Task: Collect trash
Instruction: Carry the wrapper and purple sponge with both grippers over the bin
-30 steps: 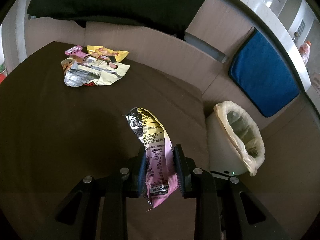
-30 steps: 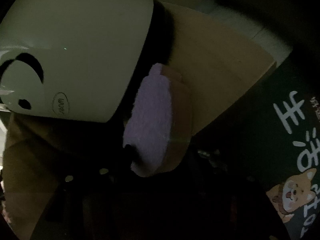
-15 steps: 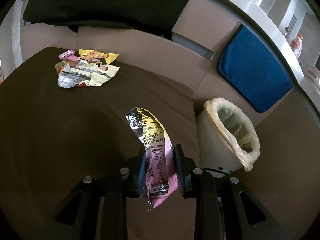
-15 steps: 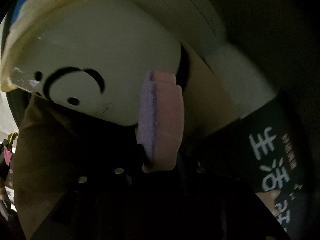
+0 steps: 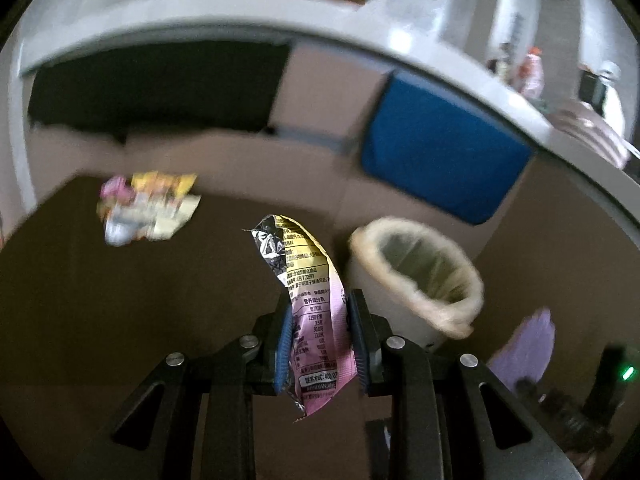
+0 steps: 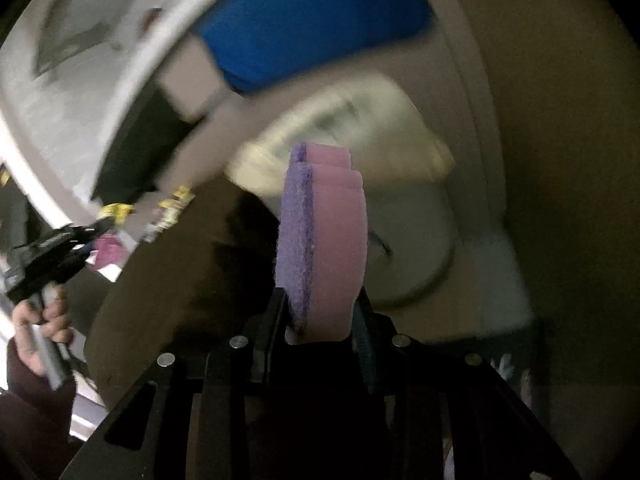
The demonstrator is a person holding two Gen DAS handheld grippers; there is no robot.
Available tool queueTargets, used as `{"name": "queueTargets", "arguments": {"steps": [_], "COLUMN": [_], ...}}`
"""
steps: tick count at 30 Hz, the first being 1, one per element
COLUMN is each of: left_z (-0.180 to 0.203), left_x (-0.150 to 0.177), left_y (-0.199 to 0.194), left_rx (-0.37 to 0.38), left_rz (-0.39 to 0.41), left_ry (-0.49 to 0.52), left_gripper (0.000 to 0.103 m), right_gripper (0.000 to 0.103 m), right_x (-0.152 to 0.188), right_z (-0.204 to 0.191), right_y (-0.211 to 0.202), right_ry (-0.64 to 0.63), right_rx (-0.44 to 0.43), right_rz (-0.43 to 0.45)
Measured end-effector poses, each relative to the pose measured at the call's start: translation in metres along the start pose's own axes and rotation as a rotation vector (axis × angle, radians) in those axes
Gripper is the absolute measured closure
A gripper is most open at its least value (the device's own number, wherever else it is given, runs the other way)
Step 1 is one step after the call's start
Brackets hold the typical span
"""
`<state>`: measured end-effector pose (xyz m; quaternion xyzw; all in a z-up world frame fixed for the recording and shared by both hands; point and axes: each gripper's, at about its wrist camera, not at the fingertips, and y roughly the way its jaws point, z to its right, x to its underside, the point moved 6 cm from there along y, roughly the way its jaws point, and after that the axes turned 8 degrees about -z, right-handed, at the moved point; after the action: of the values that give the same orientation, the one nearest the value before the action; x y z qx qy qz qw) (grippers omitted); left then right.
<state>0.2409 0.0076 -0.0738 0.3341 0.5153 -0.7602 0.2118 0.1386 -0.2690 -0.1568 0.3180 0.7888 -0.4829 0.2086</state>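
Two grips loaded: one piece of trash clamped in each gripper.
Left gripper (image 5: 320, 340): jaws pressed flat on both faces of a snack wrapper (image 5: 310, 300), upper end curling free above the pads.
Right gripper (image 6: 322, 312): jaws just closed onto a sponge (image 6: 320, 240), which stands upright between the pads; grip reads firm.
Landmark: lined bin (image 5: 420, 276), mouth open, standing on a brown cushion (image 5: 120, 300) against a tan backrest.
Wrapper place: just left of the bin rim, not yet over the mouth.
Sponge place: in front of the bin, near its rim.
Remaining trash: heap of wrappers (image 5: 144, 212) well left of the bin, near the backrest.
Step in hand, judged: carry both pieces over the bin mouth and release.
Doing it well: bring each piece fully above the liner before opening; tilt wrapper tip downward, since light foil may drift or cling to a pad; drop one at a time to avoid a clash of grippers.
Materials: wrapper thin, crinkled, silvery inside, pink and yellow print; sponge soft pink foam with coarse purple scouring face, rounded end; liner pale, wrinkled film folded over the rim.
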Motion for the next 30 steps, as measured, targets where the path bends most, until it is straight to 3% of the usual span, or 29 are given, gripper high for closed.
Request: {"name": "queueTargets", "arguments": {"steps": [7, 13, 20, 30], "left_z": [0.048, 0.078, 0.111, 0.138], "left_x": [-0.038, -0.066, -0.097, -0.1], "left_y": [-0.042, -0.048, -0.03, 0.034], "left_rx": [-0.01, 0.0, 0.056, 0.091], "left_rz": [0.152, 0.215, 0.209, 0.111], "left_ry": [0.101, 0.153, 0.195, 0.203], "left_gripper": [0.076, 0.076, 0.076, 0.076], "right_gripper": [0.074, 0.074, 0.073, 0.073], "right_x": [-0.077, -0.13, -0.174, -0.184], "right_z": [-0.075, -0.103, -0.101, -0.066], "right_y": [-0.048, -0.067, -0.077, -0.055], "right_ry": [-0.218, -0.328, -0.342, -0.338], "right_rx": [-0.001, 0.05, 0.11, 0.174], "right_rz": [0.184, 0.268, 0.291, 0.257]}}
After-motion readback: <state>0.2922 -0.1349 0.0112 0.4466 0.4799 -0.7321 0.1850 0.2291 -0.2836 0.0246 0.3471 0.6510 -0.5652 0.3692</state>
